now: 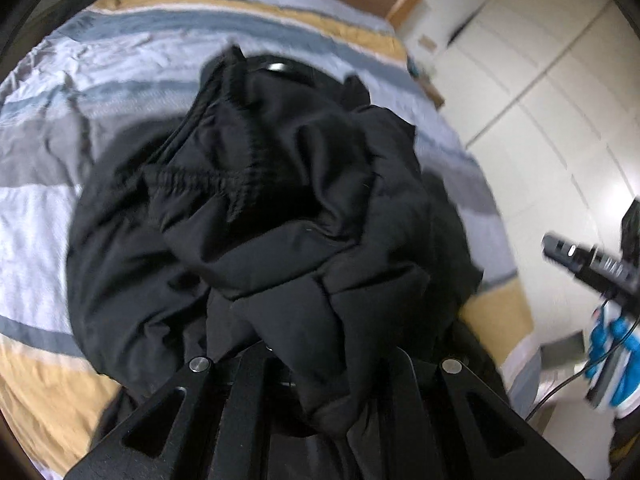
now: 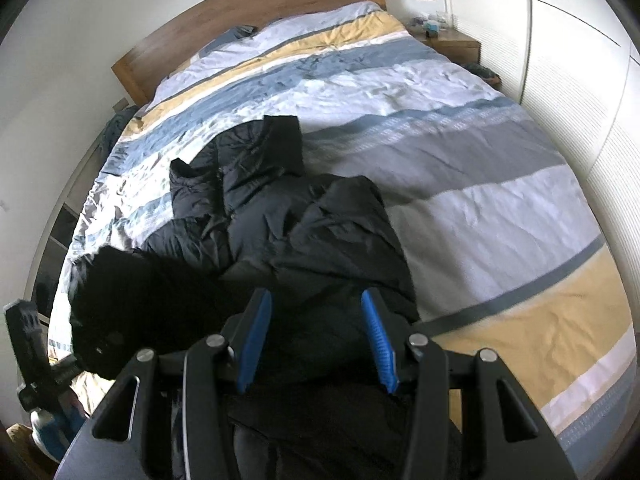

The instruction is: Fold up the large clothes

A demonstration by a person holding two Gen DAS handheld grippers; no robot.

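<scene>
Black puffer jacket (image 2: pixel 280 216), bunched in the clenched left hand-held gripper (image 1: pixel 304 364), is mid-fold over the bed (image 2: pixel 480 184); right hand-held gripper (image 2: pixel 316 340), released, should pin it next.

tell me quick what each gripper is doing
Left gripper: shut on the black jacket.
Right gripper: open, holding nothing.

A bunched black padded jacket (image 1: pixel 256 208) with a gathered elastic hem fills the centre, clamped in the closed jaws of the left gripper (image 1: pixel 316 364). Behind it lies a bed (image 1: pixel 60 216) with a blue, grey, white and yellow striped cover. At the right edge, another black gripper (image 1: pixel 588 264), blurred.
</scene>
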